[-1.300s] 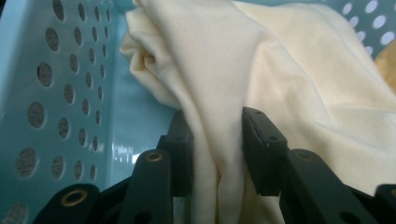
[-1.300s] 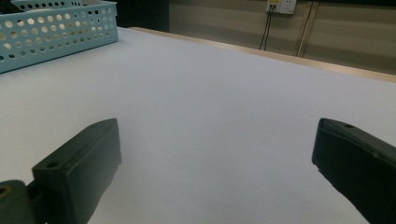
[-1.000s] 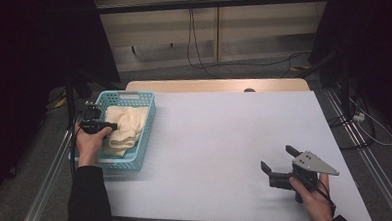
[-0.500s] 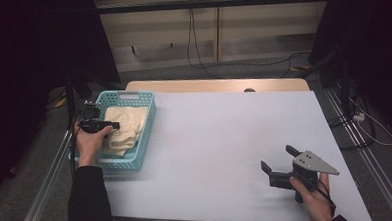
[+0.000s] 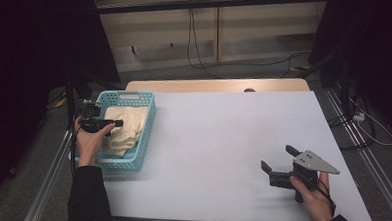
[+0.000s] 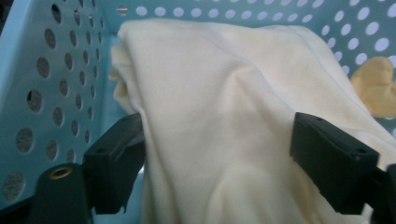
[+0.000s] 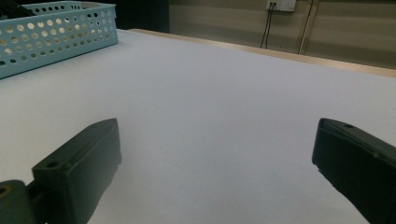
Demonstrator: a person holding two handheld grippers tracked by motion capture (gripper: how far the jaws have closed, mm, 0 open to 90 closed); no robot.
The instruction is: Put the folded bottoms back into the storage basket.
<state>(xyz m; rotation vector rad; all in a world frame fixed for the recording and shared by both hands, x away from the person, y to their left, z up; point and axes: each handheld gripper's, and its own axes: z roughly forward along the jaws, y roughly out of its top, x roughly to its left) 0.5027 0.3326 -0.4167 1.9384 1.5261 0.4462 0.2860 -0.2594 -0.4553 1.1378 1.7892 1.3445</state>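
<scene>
Cream cloth (image 6: 219, 121) bulges between the left gripper's (image 6: 217, 163) just-opened jaws.

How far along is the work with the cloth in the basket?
Done: the cream cloth lies in the blue basket. In hand: the left hand-held gripper has just been opening, cloth between its jaws. Left: pulling clear. The right hand-held gripper waits open over the table.

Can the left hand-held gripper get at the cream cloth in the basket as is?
Probably yes: the left hand-held gripper has just opened, its jaws either side of the cream cloth in the blue basket, nothing between.
</scene>
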